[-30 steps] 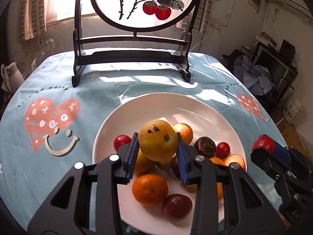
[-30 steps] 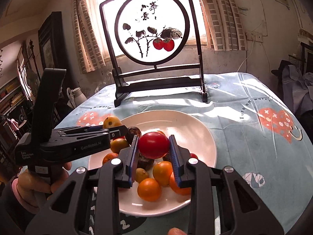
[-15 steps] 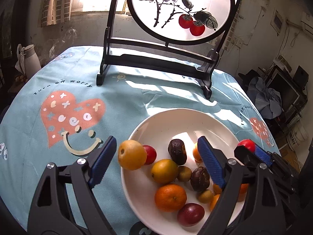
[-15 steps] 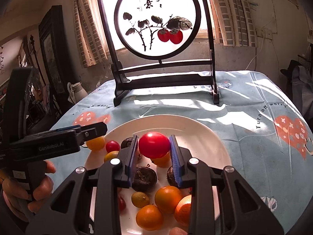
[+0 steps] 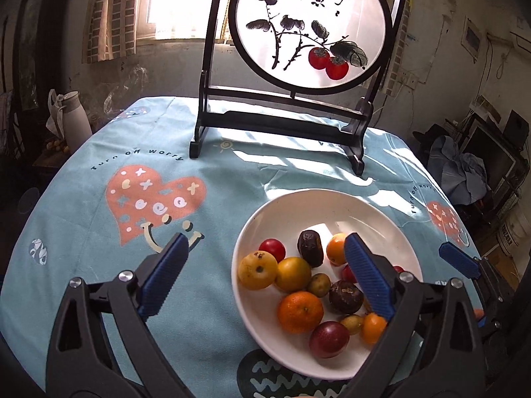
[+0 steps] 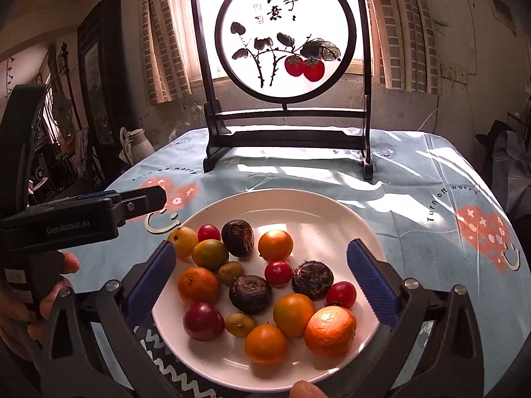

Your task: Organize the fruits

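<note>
Currently, your left gripper [image 5: 265, 275], marked "GenRobot.AI", and right gripper [image 6: 262, 278] both stand spread wide, empty, above the plate [image 6: 298, 205]; the tablecloth [image 5: 99, 232] reads "Turn off worry".

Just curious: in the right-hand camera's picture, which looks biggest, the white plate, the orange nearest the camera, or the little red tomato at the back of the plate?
1. White plate
2. Nearest orange, enlarged somewhat by closeness to the camera
3. Back red tomato, clearly smallest

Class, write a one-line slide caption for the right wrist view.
Open right gripper above a white plate of mixed fruit.
</note>
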Demonstrator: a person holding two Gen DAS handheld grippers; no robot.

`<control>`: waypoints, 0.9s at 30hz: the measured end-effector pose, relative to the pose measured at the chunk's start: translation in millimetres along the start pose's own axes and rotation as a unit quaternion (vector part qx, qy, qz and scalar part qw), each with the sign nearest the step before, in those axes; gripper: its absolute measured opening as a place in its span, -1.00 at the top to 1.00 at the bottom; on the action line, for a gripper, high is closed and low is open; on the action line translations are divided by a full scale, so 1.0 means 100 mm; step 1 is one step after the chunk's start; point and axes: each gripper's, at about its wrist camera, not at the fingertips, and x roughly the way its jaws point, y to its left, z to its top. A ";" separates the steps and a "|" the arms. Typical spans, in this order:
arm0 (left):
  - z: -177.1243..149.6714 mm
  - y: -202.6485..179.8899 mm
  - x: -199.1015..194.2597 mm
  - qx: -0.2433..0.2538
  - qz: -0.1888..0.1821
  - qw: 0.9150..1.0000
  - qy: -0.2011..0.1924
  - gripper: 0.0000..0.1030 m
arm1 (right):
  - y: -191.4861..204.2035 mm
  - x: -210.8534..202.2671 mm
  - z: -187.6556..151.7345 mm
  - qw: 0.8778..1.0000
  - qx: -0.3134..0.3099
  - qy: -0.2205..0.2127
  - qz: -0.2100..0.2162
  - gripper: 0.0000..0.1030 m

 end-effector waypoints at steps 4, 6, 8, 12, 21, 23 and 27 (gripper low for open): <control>-0.14 -0.01 -0.29 0.015 -0.003 1.000 -0.002 -0.88 | 0.09 -0.28 -0.11 1.000 -0.018 -0.002 -0.003 -0.97; -0.26 0.01 -0.44 0.023 -0.001 1.000 -0.004 -0.90 | 0.09 -0.46 -0.21 1.000 -0.024 -0.006 0.001 -0.97; -0.42 0.04 -0.58 0.032 0.010 0.999 -0.010 -0.96 | 0.07 -0.63 -0.35 0.999 -0.031 -0.007 0.009 -0.97; -0.77 0.10 -0.81 0.053 0.031 0.998 -0.012 -0.96 | -0.01 -0.90 -0.71 0.999 -0.052 -0.009 0.013 -0.97; -1.39 0.03 -0.97 0.096 0.041 0.995 -0.002 -0.96 | -0.08 -1.16 -1.14 0.998 -0.056 0.006 0.029 -0.97; -1.45 -0.01 -0.98 0.108 0.039 0.993 0.000 -0.96 | -0.04 -1.16 -1.17 0.998 -0.063 0.009 0.030 -0.97; -1.51 -0.07 -1.01 0.126 0.047 0.991 -0.010 -0.96 | 0.02 -1.15 -1.20 0.997 -0.078 0.015 0.025 -0.97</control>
